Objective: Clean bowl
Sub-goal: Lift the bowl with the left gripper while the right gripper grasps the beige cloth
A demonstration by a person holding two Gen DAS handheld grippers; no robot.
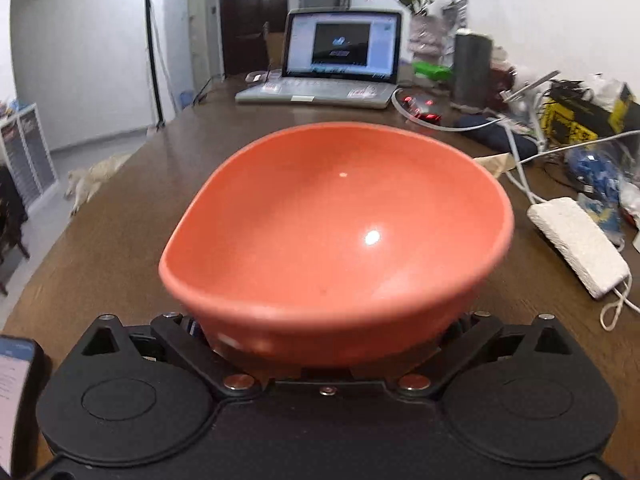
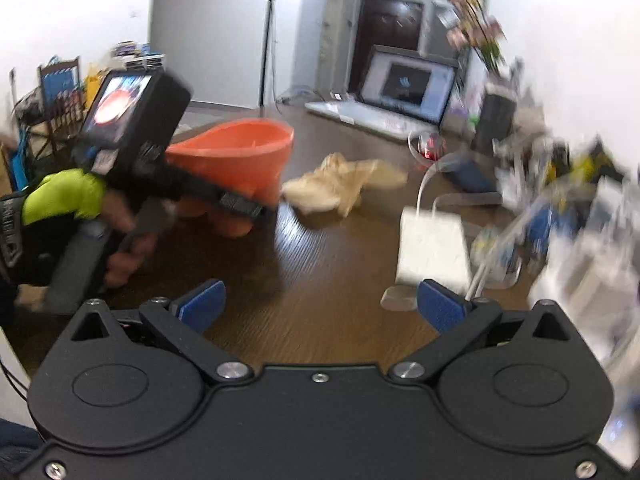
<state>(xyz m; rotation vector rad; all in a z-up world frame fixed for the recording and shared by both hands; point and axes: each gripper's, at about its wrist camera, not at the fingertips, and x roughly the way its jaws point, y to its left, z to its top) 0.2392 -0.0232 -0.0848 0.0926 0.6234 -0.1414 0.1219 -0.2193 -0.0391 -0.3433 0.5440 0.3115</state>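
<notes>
Two views, and each hides something. In the left wrist view the orange bowl point(image 1: 340, 240) fills the middle and covers the left claw's point(image 1: 326, 354) fingertips completely; only its black linkage arms show at the bowl's base. The right wrist view is smeared with blur on its right side, so the clutter there cannot be made out. That view alone shows the bowl from the side, clamped at its foot by the left claw and tipped, held above the brown table point(image 2: 320, 300), with a gloved hand point(image 2: 76, 216) on the handle. A crumpled beige cloth point(image 2: 344, 188) lies just beyond the bowl. The right claw point(image 2: 320, 306) gapes wide, blue pads point(image 2: 202, 304) well apart, holding nothing.
</notes>
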